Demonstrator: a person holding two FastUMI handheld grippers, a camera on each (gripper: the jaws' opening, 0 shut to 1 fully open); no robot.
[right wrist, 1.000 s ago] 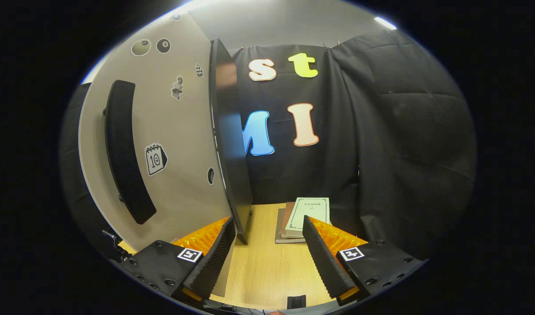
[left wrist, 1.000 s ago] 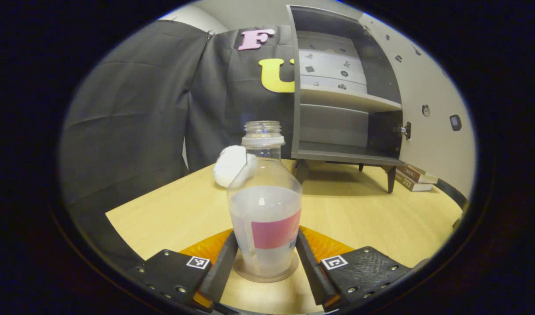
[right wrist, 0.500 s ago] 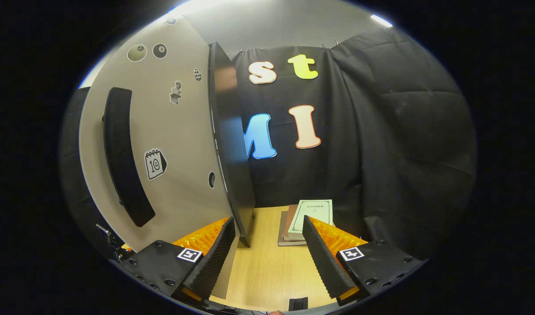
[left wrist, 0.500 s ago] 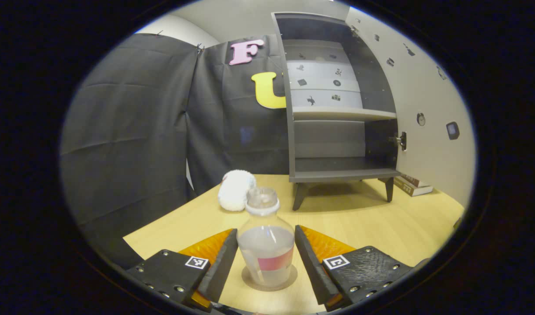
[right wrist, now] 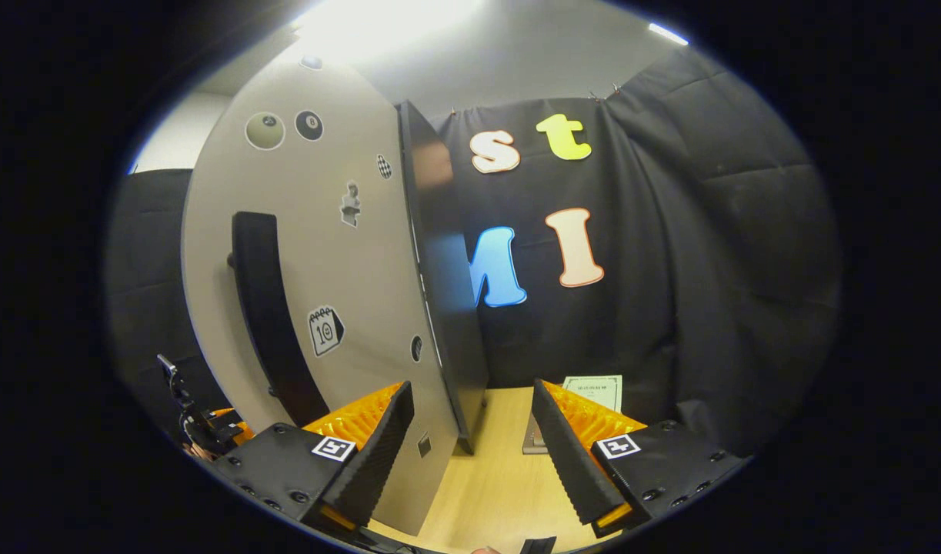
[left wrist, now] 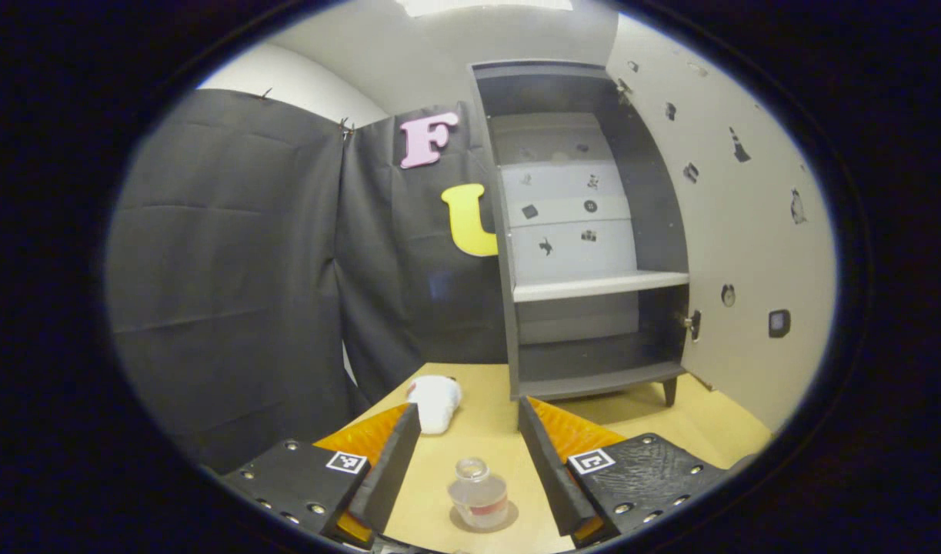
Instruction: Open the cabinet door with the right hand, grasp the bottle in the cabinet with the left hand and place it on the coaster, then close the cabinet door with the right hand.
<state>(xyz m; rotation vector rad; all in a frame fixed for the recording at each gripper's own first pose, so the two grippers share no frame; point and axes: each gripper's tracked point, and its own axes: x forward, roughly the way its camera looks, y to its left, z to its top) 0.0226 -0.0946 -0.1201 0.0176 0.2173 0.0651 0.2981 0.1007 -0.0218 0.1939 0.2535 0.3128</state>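
In the left gripper view a clear bottle (left wrist: 478, 502) with a pink label stands upright on a round coaster (left wrist: 508, 517) on the wooden table. My left gripper (left wrist: 468, 419) is open, raised above and behind the bottle, nothing between its fingers. The grey cabinet (left wrist: 585, 231) stands open beyond, its shelves bare. In the right gripper view the pale cabinet door (right wrist: 339, 269) with a long dark handle (right wrist: 270, 315) stands open at the left. My right gripper (right wrist: 472, 400) is open, the door's free edge (right wrist: 439, 277) reaching down between its fingers.
A white fluffy ball (left wrist: 434, 400) lies on the table left of the cabinet. A stack of books (right wrist: 589, 400) lies by the black cloth wall behind the door. Another gripper with a hand (right wrist: 197, 427) shows at the far left of the right gripper view.
My left gripper let the bottle go on the coaster and rose up and back, so the bottle now looks small and low. My right gripper shifted slightly; the door sits more to the right.
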